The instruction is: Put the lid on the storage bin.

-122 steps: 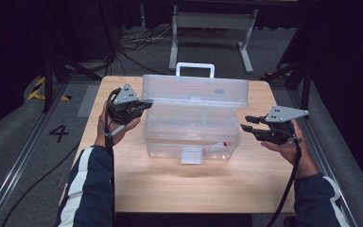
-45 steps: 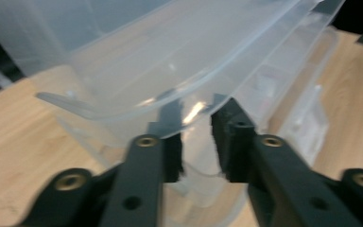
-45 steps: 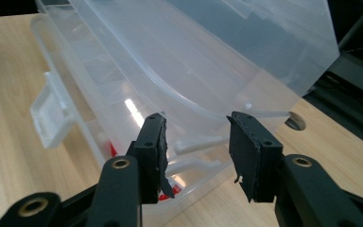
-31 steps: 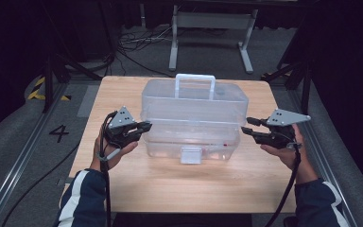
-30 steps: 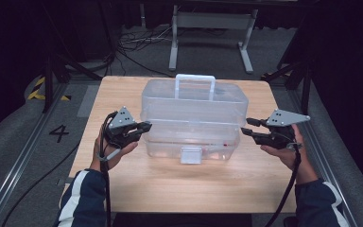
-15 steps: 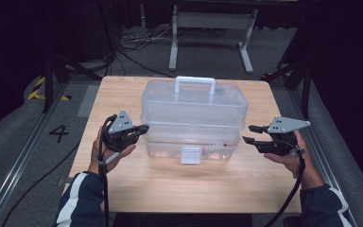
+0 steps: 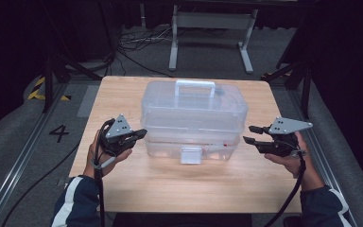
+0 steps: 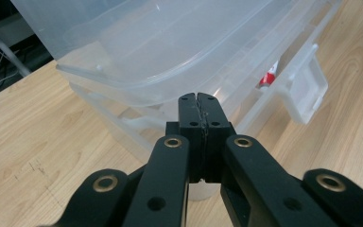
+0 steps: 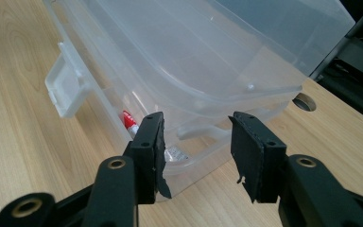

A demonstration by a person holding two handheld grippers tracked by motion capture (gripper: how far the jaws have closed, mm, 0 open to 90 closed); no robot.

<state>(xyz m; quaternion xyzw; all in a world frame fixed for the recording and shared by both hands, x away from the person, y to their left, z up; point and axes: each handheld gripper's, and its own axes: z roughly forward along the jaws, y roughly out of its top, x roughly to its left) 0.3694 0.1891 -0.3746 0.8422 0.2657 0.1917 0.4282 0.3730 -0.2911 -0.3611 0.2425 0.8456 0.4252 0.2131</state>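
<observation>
A clear plastic storage box with a white handle on its lid and a front latch stands mid-table, lid down. My left gripper hovers just off the box's left end, shut with nothing between its jaws; in the left gripper view its closed tips point at the box wall. My right gripper is held a little off the right end, open and empty. In the right gripper view the open gripper faces the box, where a red-capped item lies inside.
The wooden table has free room in front of the box and beside both hands. A metal stand and cables lie on the dark floor beyond. A floor mark "4" sits left of the table.
The lid, open toward the back four seconds ago, is now down on the box. Both grippers have drawn down and slightly away from the box ends over the last second.
</observation>
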